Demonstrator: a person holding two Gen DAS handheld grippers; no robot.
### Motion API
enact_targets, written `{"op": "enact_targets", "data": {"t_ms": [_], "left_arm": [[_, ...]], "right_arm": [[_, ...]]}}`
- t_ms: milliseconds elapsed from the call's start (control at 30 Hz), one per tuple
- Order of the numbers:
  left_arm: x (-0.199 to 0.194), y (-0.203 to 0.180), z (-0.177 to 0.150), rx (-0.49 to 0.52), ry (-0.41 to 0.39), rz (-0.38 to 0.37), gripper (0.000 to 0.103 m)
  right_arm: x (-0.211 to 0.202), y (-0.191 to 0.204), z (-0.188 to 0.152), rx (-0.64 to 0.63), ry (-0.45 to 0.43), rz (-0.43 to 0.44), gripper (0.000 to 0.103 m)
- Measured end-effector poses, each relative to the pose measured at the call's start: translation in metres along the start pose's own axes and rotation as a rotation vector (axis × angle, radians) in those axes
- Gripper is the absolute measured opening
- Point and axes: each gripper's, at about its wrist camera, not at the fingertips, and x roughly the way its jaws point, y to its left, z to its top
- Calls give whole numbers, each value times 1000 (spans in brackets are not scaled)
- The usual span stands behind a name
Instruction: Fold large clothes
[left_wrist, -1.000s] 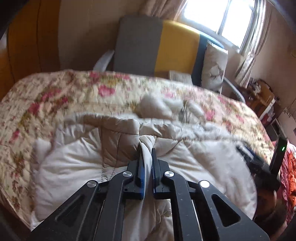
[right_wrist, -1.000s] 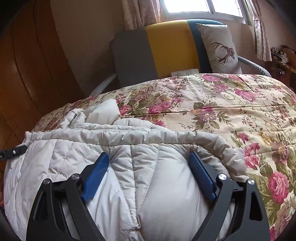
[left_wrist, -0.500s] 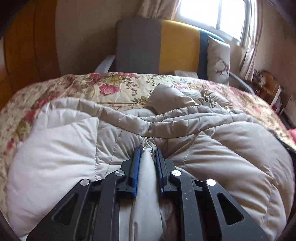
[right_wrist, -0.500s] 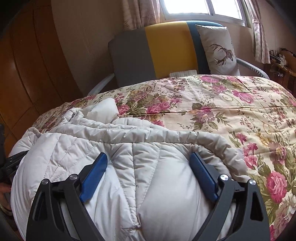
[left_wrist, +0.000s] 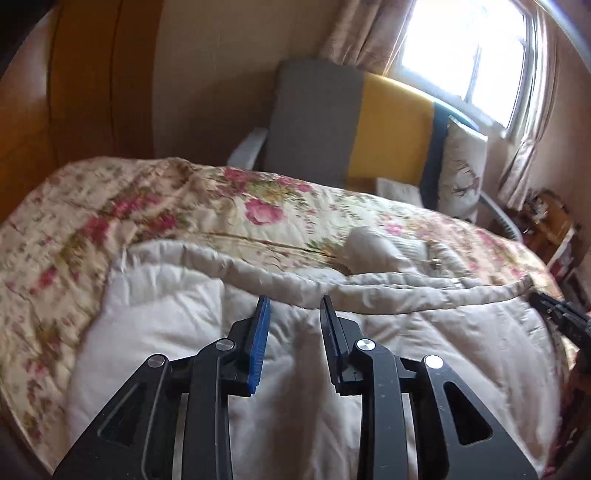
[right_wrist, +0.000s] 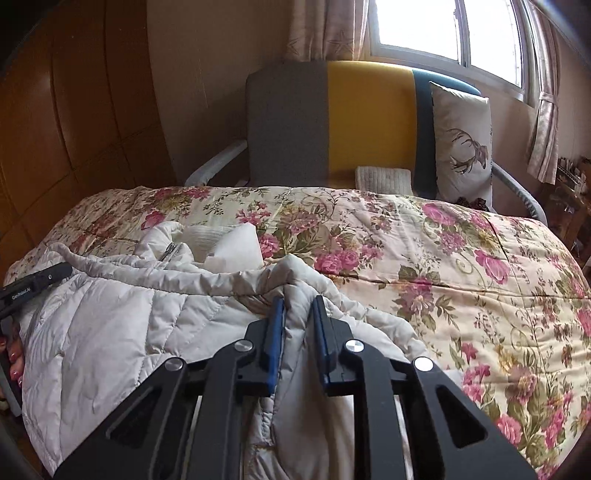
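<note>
A pale quilted down jacket (left_wrist: 424, 332) lies folded on the flowered bedspread (left_wrist: 147, 214); it also shows in the right wrist view (right_wrist: 122, 332). My left gripper (left_wrist: 293, 306) is open above the jacket's near part, with nothing between its blue pads. My right gripper (right_wrist: 298, 306) is shut on a fold of the jacket's right edge. The right gripper also shows at the right edge of the left wrist view (left_wrist: 561, 321), and the left gripper at the left edge of the right wrist view (right_wrist: 33, 286).
A grey, yellow and blue armchair (right_wrist: 332, 129) with a deer-print cushion (right_wrist: 461, 144) stands behind the bed under the window. A wooden wardrobe (right_wrist: 74, 122) is on the left. The flowered bedspread (right_wrist: 480, 280) stretches to the right of the jacket.
My left gripper has let go of the jacket fold and opened. My right gripper, open before, has closed on the jacket's right edge.
</note>
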Motion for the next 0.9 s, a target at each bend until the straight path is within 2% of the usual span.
{"op": "enact_targets", "data": {"t_ms": [33,100,133,167,433,600,633,667,700,733,767,833,867,900], "left_arm": [[8,1,1,18,15,24,27],[29,5,-1,38,57,41,27],[35,9,-2,34,65,34,27],[40,12,-5,25,67,22,27],[66,25,-10,-13,69,-54,27],[55,18,-9,12,71,-15,28],[47,15,-8,22,72,7,31],[38,12,-7,21,71,24,40],[30,10,-6,13,63,35,56],[17,7,-4,-7,41,39,63],[2,3,-3,-30,11,7,71],[-20,-9,1,-44,-35,-55,72],[-29,-19,3,-34,-54,-72,75],[-38,-32,6,-12,-71,-91,81]], "right_arm": [[13,-3,0,14,27,6,16],[34,-9,-8,31,66,-16,27],[43,-13,-12,47,79,-8,37],[48,-16,-15,67,83,7,38],[59,-23,-22,103,56,27,45],[59,-21,-21,91,50,13,45],[59,-21,-21,90,48,9,46],[59,-21,-21,89,47,6,46],[58,-20,-21,89,46,4,46],[59,-20,-21,89,45,3,46],[59,-20,-22,87,45,0,46],[58,-19,-22,84,44,-3,47],[58,-19,-21,83,43,-5,48],[58,-18,-22,82,42,-7,48]]}}
